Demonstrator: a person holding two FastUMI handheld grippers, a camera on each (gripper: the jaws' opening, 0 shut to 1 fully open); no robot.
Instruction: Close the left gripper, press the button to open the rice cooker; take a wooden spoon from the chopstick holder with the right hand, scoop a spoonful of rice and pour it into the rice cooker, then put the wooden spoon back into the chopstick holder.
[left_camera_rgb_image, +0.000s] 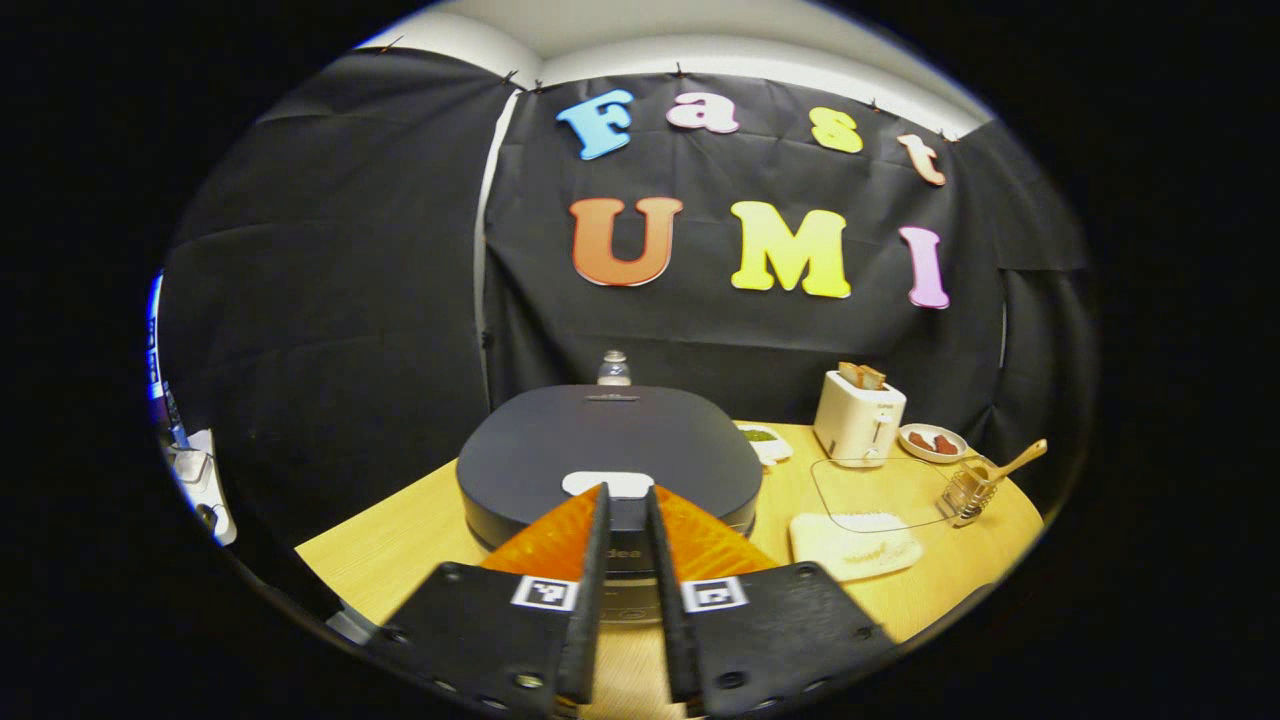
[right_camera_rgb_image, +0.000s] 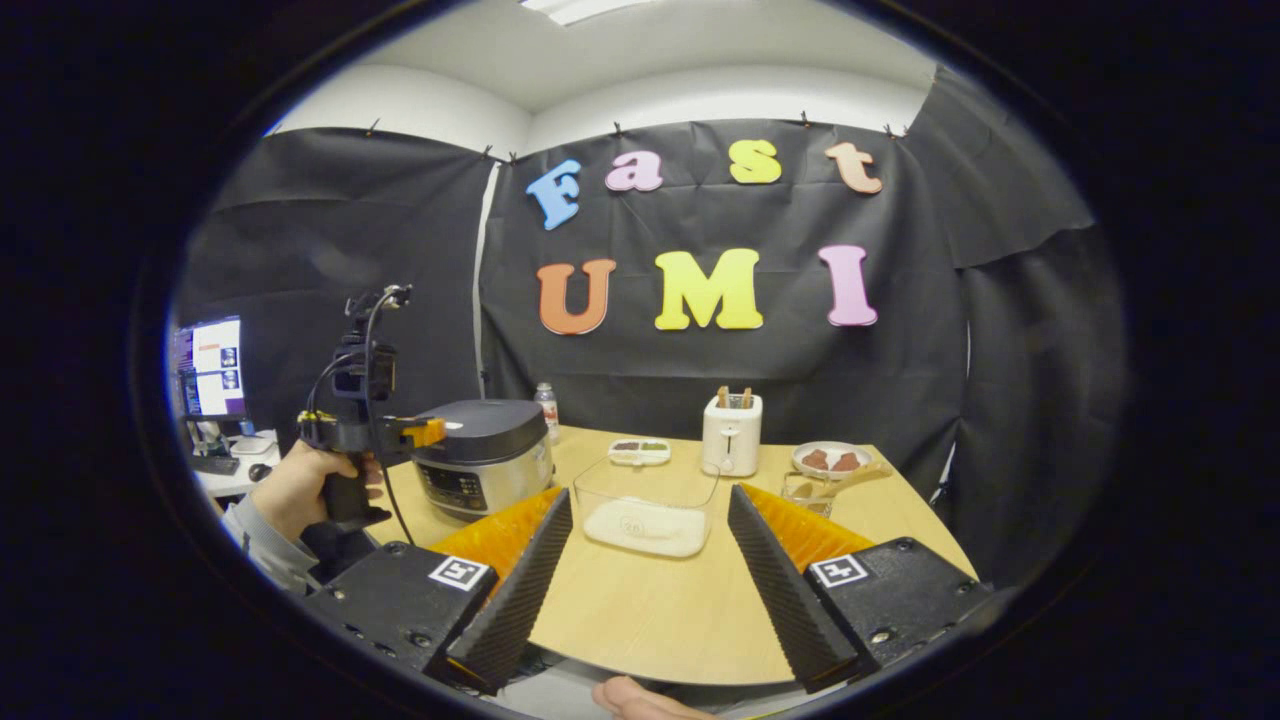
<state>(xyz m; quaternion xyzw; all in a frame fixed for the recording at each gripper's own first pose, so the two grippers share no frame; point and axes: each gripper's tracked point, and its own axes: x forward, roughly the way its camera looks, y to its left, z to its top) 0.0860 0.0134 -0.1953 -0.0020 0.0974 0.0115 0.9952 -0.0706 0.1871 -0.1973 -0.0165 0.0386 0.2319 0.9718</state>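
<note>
The round wooden table (right_camera_rgb_image: 650, 610) carries everything, its pale grain bare across the near half in the right gripper view, with a curved front edge just under the right gripper (right_camera_rgb_image: 650, 510). That gripper is held wide apart with nothing between its ribbed fingers (right_camera_rgb_image: 765, 560), over this open stretch of tabletop. The left gripper (left_camera_rgb_image: 625, 500) is seen with its fingers drawn nearly together, only a narrow slit left between them and nothing clamped; its tips are placed just at the pale oblong button (left_camera_rgb_image: 608, 483) on the front of the lid, though contact cannot be judged. In the right gripper view the same gripper (right_camera_rgb_image: 425, 432) is seen held by a hand (right_camera_rgb_image: 300, 485) beside the cooker.

The rice cooker (left_camera_rgb_image: 610, 450) is found at the table's left side, a squat rounded body with a smooth dark matte lid, lying shut. A small bottle (left_camera_rgb_image: 614, 368) is seen behind it. A clear, straight-walled container of white rice (right_camera_rgb_image: 648, 515) is placed mid-table, well apart from the cooker. A white boxy toaster (right_camera_rgb_image: 730, 435) with two slices standing in it is set at the back, with a small plate (right_camera_rgb_image: 828, 458) to its right. The glass chopstick holder (left_camera_rgb_image: 965, 492) stands near the right edge, the wooden spoon (left_camera_rgb_image: 1015, 463) leaning out of it.
</note>
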